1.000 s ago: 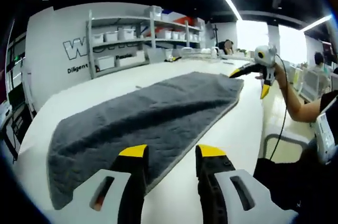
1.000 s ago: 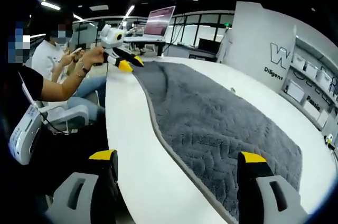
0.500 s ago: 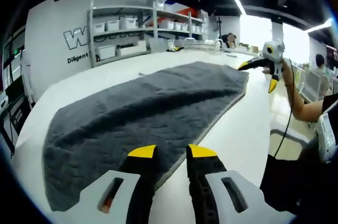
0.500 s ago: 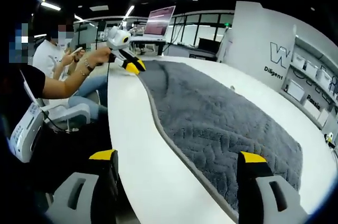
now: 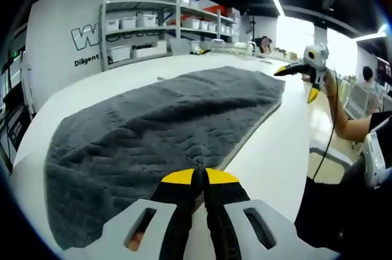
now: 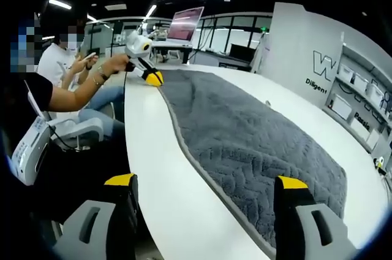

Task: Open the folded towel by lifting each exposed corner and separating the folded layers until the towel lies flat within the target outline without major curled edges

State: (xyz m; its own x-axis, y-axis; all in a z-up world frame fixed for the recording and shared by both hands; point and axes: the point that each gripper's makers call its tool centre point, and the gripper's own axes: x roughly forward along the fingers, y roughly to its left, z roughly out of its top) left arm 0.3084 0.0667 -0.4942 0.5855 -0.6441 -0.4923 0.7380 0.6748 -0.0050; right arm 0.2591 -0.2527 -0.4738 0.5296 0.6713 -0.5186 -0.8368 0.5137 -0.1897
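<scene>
1. Workshop room: one long white worktop (image 5: 288, 149), one shelving rack (image 5: 147, 27) with bins on the far wall, one monitor (image 6: 184, 25) on a desk beyond the worktop's end.
2. One grey towel (image 5: 153, 131) lies spread lengthwise on the worktop, its pale hem running along the edge nearest me. Surface is mostly flat, with shallow ripples.
3. My left gripper (image 5: 198, 177): the two yellow-tipped jaws are pressed together on the towel's near hem, pinching it at that end.
4. My right gripper (image 6: 202, 181): the two jaws are spread wide, hovering over the other end, one over bare worktop, the other over the towel edge. Not touching anything.
5. In the left gripper view the right gripper sits past the towel's far corner with jaws splayed.
6. One seated person (image 6: 58, 64) in white sits off the worktop's end.
</scene>
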